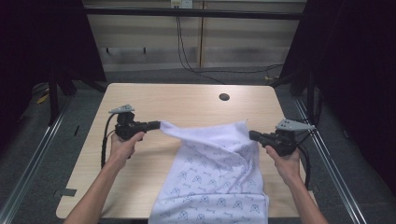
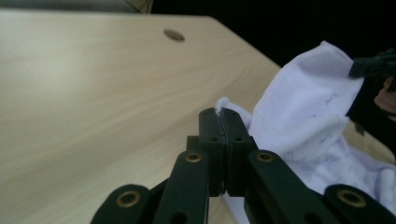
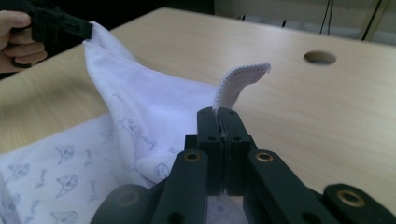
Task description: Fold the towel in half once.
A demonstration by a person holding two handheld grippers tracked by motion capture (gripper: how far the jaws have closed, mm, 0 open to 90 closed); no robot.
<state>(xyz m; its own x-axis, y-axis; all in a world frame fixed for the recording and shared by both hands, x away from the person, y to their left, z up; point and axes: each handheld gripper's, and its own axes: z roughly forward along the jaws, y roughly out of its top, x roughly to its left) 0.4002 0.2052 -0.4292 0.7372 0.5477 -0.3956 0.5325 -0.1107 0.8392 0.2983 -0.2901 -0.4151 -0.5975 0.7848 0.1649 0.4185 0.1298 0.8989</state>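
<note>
A white cloth (image 1: 212, 168) printed with small blue figures lies on the wooden table (image 1: 187, 100) and hangs over its near edge. My left gripper (image 1: 158, 124) is shut on the cloth's far left corner, lifted a little off the table. In the left gripper view the black jaws (image 2: 225, 116) pinch a white tip of cloth (image 2: 303, 107). My right gripper (image 1: 252, 135) is shut on the far right corner. In the right gripper view the hemmed corner (image 3: 243, 79) sticks up past the pressed jaws. The top edge sags between the two grippers.
A round cable hole (image 1: 224, 97) sits in the table near its far right. Bare wood stretches behind and to the left of the cloth. Black cables (image 1: 187, 51) run along the floor beyond the table, and dark curtains flank both sides.
</note>
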